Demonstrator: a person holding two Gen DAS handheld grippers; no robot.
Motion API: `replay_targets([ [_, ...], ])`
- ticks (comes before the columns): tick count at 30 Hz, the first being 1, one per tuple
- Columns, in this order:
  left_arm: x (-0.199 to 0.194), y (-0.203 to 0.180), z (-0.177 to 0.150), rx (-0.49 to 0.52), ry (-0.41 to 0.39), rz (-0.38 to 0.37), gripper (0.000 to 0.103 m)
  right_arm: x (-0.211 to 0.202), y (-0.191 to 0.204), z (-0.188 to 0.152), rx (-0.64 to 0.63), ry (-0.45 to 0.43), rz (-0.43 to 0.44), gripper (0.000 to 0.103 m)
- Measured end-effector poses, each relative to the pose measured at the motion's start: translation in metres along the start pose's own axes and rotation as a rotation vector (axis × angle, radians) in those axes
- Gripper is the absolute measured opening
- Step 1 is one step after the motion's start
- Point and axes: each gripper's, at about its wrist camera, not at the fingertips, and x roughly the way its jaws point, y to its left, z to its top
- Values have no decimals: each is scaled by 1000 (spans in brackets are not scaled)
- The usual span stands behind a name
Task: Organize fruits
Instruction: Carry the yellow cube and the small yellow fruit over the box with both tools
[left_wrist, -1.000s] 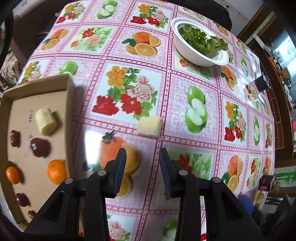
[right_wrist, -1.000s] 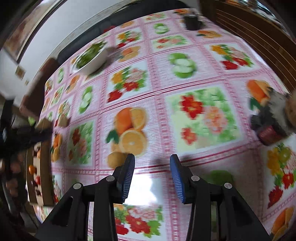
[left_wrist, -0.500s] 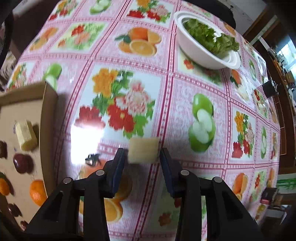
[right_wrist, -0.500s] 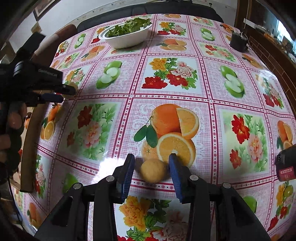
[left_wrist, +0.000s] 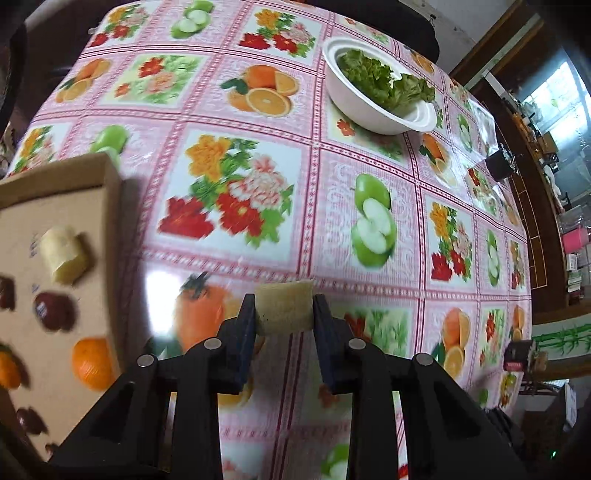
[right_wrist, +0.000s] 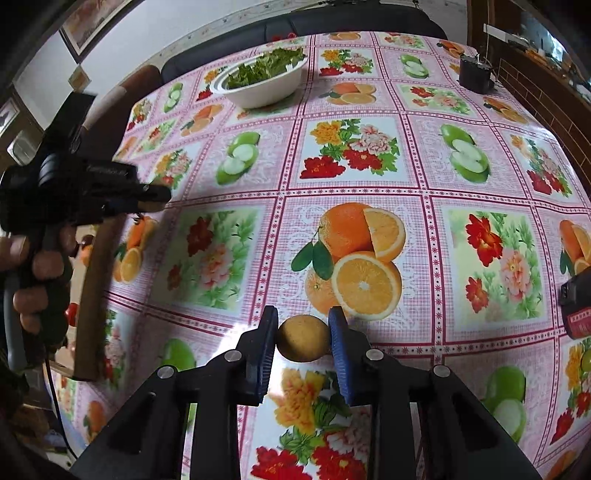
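Observation:
My left gripper (left_wrist: 284, 314) is shut on a pale yellow fruit chunk (left_wrist: 284, 307) and holds it over the fruit-print tablecloth. To its left lies a cardboard tray (left_wrist: 66, 192) with another yellow chunk (left_wrist: 63, 254), dark red fruits (left_wrist: 53, 310) and small oranges (left_wrist: 92, 363). My right gripper (right_wrist: 303, 334) is shut on a small round yellow-brown fruit (right_wrist: 303, 338), just above the tablecloth. The left gripper (right_wrist: 85, 188) and the tray's edge (right_wrist: 96, 295) show at the left of the right wrist view.
A white bowl of lettuce (left_wrist: 380, 96) stands at the far side of the table; it also shows in the right wrist view (right_wrist: 264, 79). A black box (right_wrist: 476, 72) sits at the far right. A dark device (right_wrist: 576, 306) sits at the right edge.
Both grippers closed in on their fruits and shut on them. The left gripper has drawn back toward the tray with the chunk, and more of the tray shows.

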Motion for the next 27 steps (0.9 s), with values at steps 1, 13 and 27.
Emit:
replay_targets([
  [1,-5,2,-3,-5,-2,0,26,-3,1,0,4,-5,5,29],
  [13,-65,36,-54,-76,-65,131,26,-19,54,16,-61,-32,93,29],
  [27,-105,99,-81,-172,-112,228,27,-32,149,33,-206,-63,219,29],
])
